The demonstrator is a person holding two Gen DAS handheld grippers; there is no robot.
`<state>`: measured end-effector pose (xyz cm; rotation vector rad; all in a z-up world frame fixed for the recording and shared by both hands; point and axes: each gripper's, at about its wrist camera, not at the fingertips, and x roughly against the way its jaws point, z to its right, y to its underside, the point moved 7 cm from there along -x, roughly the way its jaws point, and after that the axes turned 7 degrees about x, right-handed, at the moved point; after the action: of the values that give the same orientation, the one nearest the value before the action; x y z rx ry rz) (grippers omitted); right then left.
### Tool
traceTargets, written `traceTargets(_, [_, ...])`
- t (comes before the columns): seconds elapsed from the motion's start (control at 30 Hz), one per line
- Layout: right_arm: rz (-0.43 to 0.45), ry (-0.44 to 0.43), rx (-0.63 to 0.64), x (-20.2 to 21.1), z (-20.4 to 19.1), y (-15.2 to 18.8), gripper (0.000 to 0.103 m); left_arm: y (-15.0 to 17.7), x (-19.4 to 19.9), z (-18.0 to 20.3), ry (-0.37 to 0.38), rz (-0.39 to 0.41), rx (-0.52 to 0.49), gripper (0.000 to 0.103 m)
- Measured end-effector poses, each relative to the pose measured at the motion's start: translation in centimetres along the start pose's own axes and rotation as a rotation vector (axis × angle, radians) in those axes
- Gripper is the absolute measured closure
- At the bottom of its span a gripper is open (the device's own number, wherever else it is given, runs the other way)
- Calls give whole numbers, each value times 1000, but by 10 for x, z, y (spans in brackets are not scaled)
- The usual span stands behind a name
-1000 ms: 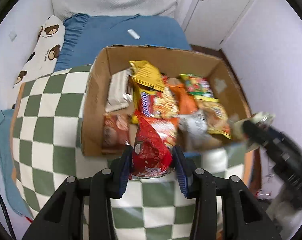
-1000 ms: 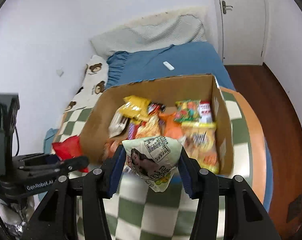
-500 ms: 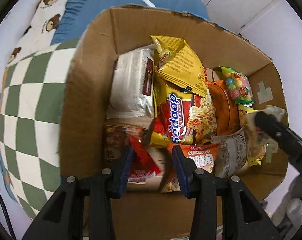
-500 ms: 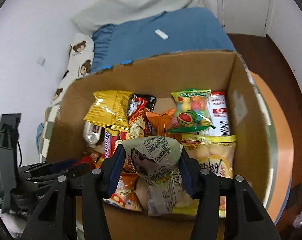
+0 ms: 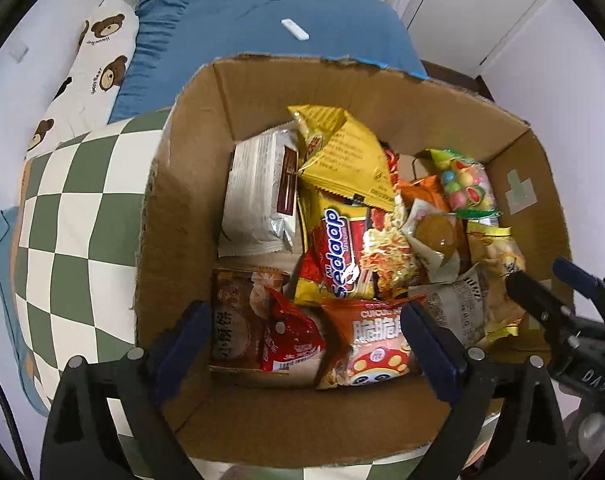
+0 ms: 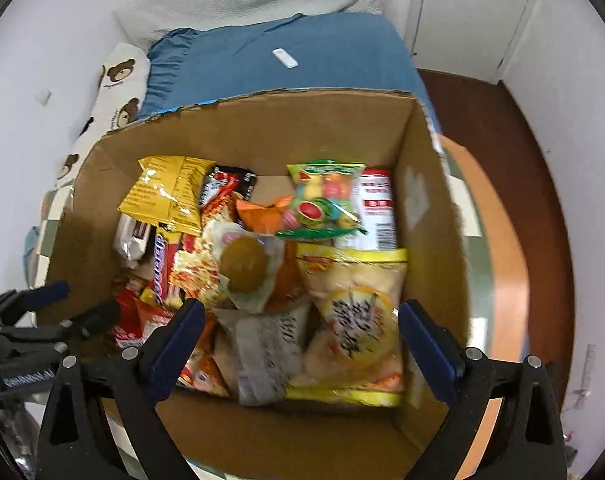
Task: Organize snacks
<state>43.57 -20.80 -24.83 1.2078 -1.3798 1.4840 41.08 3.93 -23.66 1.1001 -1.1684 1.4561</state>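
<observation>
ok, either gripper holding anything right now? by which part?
Nothing held. The left gripper and right gripper both stand open over the cardboard box; the red packet and the grey-white packet lie loose among the snacks inside.

One open brown cardboard box (image 5: 262,92) holds at least a dozen snack packets. Counted singly: one yellow foil packet (image 5: 342,152), one white-and-silver wrapped packet (image 5: 258,196), one red-and-yellow "Sedaap" noodle packet (image 5: 342,252), one small red pouch (image 5: 290,340), one brown pictured packet (image 5: 234,320), one orange-red packet printed with a ladybird (image 5: 370,348), one clear bag of coloured sweets (image 6: 322,204), one clear-wrapped round brown cake (image 6: 244,264), one pale yellow crisp bag (image 6: 354,320) and one grey printed packet (image 6: 266,352) (others lie half buried, uncounted). Two two-finger grippers hover over it, both wide apart.
</observation>
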Motion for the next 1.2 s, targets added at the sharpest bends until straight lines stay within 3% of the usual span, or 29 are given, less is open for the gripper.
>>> traceTargets(0.1, [9, 43, 7, 10, 2, 8, 2, -3, 9, 0, -16, 33, -8, 5])
traceTargets(0.43, [58, 59, 2, 43, -1, 24, 2, 2, 38, 0, -23, 104, -8, 5])
traceTargets(0.6, [122, 50, 1, 74, -4, 32, 2, 11, 70, 0, -16, 179, 1, 5])
traceTargets(0.77, [214, 56, 16, 116, -11, 50, 2, 31, 110, -3, -6, 288, 9, 5])
traceTargets(1.2, [430, 68, 28, 236, -21, 120, 0, 120, 211, -10, -5, 512, -14, 5])
